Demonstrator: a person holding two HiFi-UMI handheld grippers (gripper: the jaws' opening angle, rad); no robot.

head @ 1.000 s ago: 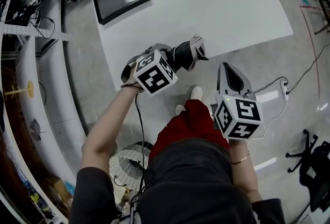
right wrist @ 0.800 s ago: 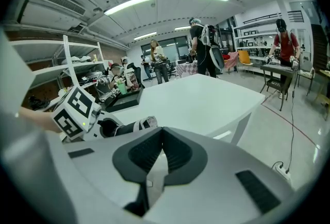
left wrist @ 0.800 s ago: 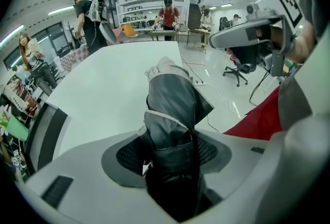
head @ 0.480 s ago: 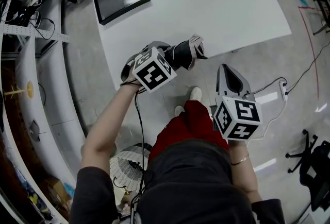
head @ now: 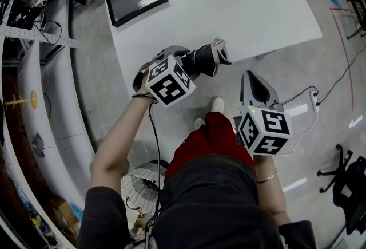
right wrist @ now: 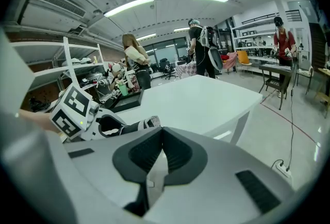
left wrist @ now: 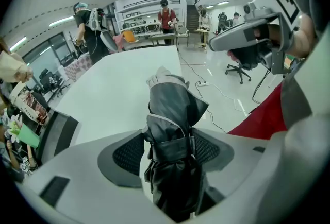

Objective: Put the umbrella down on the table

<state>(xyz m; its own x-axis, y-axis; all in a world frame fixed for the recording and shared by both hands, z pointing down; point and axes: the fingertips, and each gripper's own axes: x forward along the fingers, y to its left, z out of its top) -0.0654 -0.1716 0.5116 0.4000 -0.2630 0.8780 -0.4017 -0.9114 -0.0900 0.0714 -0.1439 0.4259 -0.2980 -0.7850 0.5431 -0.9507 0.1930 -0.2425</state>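
Your left gripper (left wrist: 170, 152) has just been spreading its jaws, and they now stand wide around the folded umbrella (left wrist: 172, 107), which seems to rest at the desk's (head: 246, 7) six o'clock edge. You're at the release, so next back straight out toward seven o'clock. Your right gripper (head: 255, 86), at four o'clock, has its jaws pressed together, empty.

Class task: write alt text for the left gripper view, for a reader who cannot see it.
A folded dark umbrella sits between the fingers of the left gripper, which have just been opening, with a white table beyond. People stand in a workshop behind.
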